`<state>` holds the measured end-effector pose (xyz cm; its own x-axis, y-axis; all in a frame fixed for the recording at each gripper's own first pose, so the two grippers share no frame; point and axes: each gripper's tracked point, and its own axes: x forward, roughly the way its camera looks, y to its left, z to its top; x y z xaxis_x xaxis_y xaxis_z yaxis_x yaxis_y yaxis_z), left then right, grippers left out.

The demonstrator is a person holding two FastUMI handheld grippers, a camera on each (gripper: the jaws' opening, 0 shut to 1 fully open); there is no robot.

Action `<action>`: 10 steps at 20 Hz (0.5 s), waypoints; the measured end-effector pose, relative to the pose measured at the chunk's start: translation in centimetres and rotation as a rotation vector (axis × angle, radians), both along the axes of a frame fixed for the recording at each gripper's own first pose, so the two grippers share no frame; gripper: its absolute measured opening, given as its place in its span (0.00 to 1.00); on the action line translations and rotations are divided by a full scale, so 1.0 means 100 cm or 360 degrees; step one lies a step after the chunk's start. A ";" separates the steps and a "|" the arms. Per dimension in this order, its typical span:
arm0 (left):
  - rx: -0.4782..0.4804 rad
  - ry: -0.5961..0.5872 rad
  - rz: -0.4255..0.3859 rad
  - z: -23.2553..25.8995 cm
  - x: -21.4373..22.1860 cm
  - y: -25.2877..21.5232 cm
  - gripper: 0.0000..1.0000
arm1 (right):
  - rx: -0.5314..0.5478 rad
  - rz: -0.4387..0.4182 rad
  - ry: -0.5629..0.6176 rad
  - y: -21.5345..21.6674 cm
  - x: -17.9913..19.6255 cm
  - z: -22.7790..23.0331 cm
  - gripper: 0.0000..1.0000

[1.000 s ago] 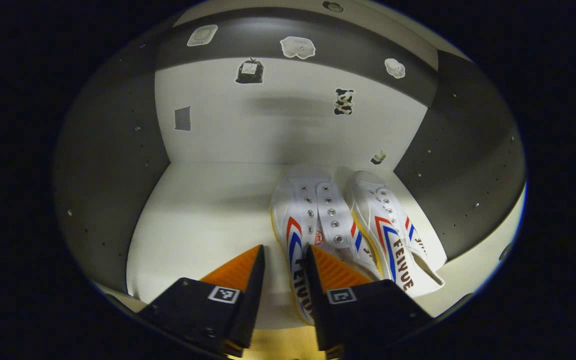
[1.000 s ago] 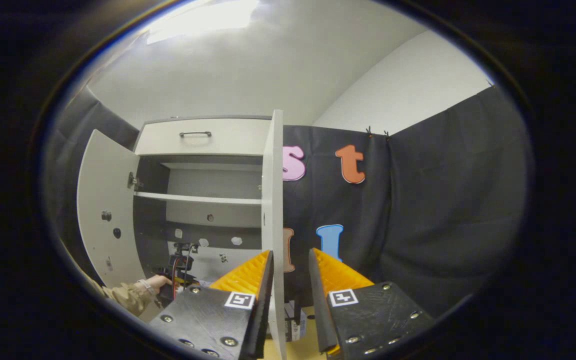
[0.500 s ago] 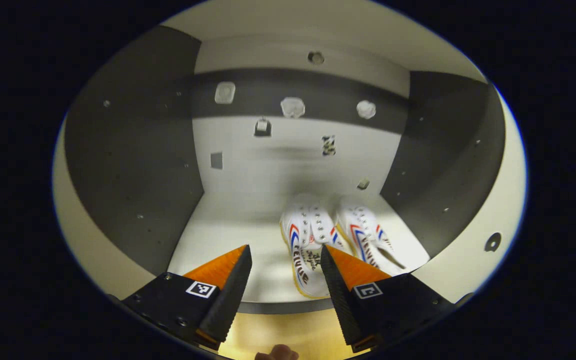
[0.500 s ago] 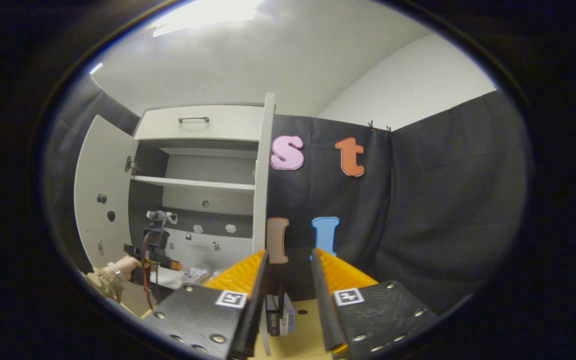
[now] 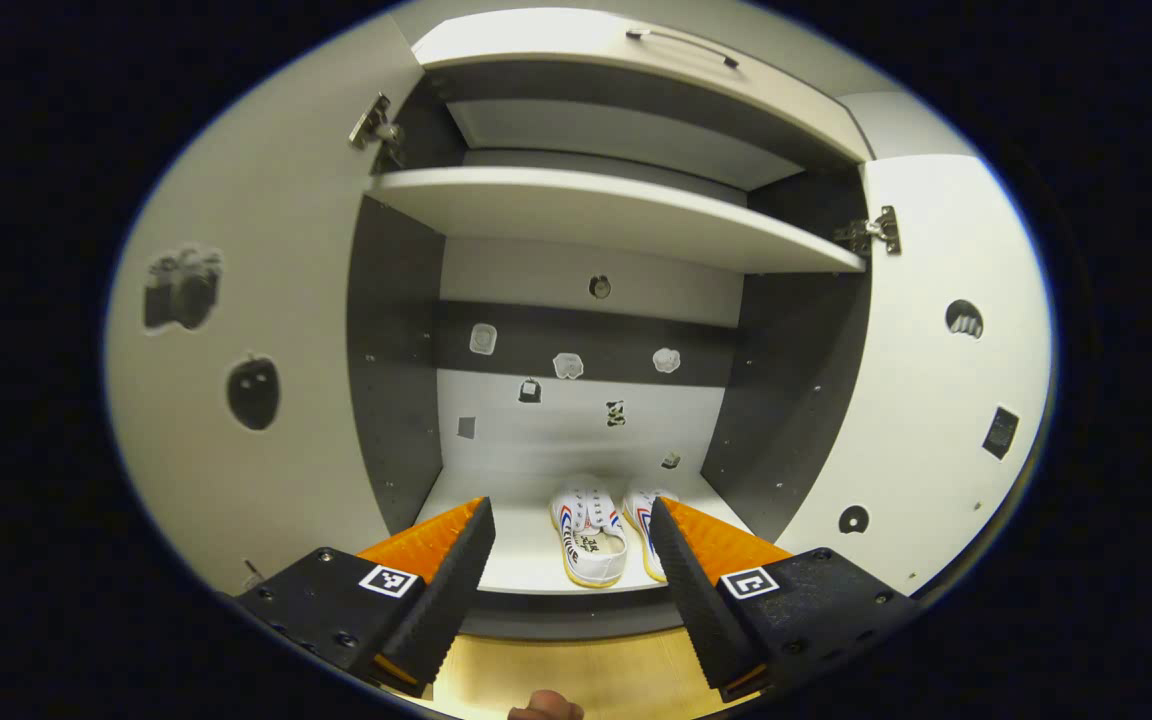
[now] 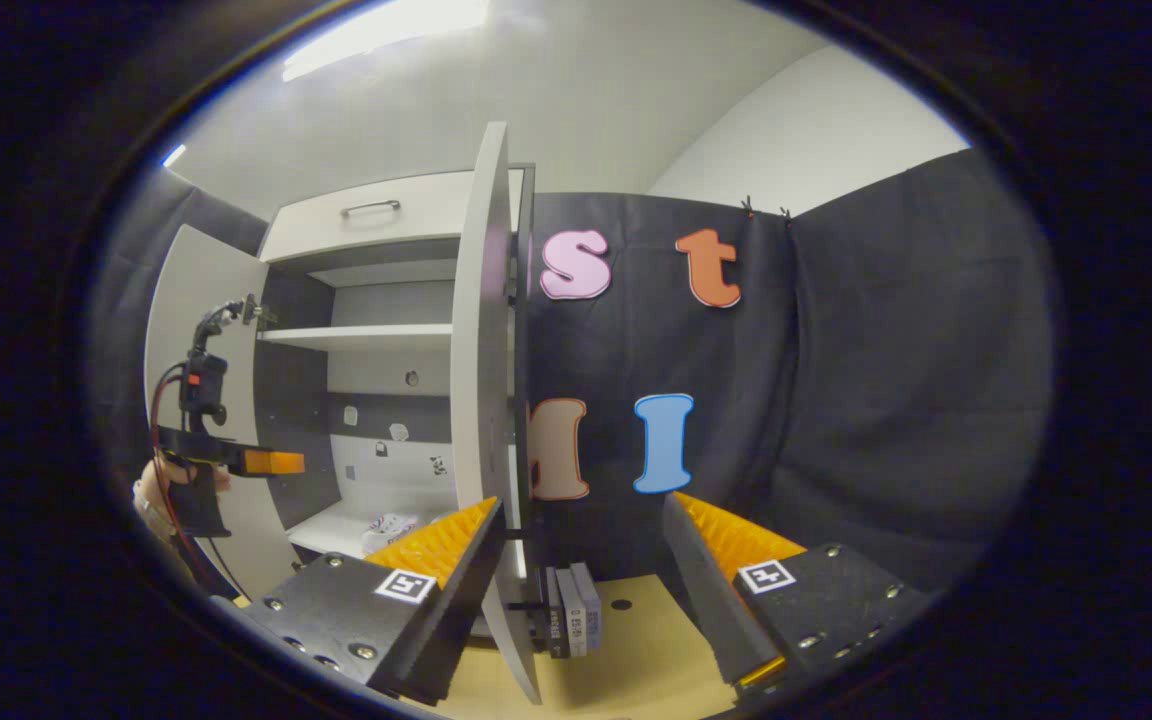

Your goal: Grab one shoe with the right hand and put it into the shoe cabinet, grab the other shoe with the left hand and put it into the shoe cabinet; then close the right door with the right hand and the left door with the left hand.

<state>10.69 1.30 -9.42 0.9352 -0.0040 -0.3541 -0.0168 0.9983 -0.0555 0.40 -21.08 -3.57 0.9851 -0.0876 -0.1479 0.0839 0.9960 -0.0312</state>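
The left claw [image 5: 568, 545], spread and holding nothing, is pulling back from the cabinet [image 5: 406, 400]; both shoes [image 5: 591, 530] are now lying side by side on its floor. The right claw [image 6: 584, 540] is spreading wider around the right door [image 6: 484, 400] edge, so closing is likely coming next.

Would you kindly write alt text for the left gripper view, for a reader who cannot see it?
Two white shoes sit side by side on the bottom shelf of an open cabinet, both doors swung wide. The left gripper is open in front of it, holding nothing. Small stickers dot the back wall and doors.
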 end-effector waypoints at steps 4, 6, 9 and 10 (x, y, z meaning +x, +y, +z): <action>0.0019 -0.0061 0.0040 0.028 -0.039 0.005 0.95 | 0.0002 0.0068 0.0075 0.004 0.012 -0.024 0.94; 0.0022 -0.0088 0.0060 0.039 -0.055 0.009 0.95 | 0.0011 0.0118 0.0119 0.009 0.017 -0.034 0.94; 0.0060 -0.0112 0.0109 0.052 -0.076 0.019 0.90 | 0.0013 0.0157 0.0137 0.010 0.018 -0.039 0.93; 0.0061 -0.0118 0.0129 0.056 -0.084 0.021 0.90 | 0.0027 0.0186 0.0150 0.013 0.018 -0.040 0.93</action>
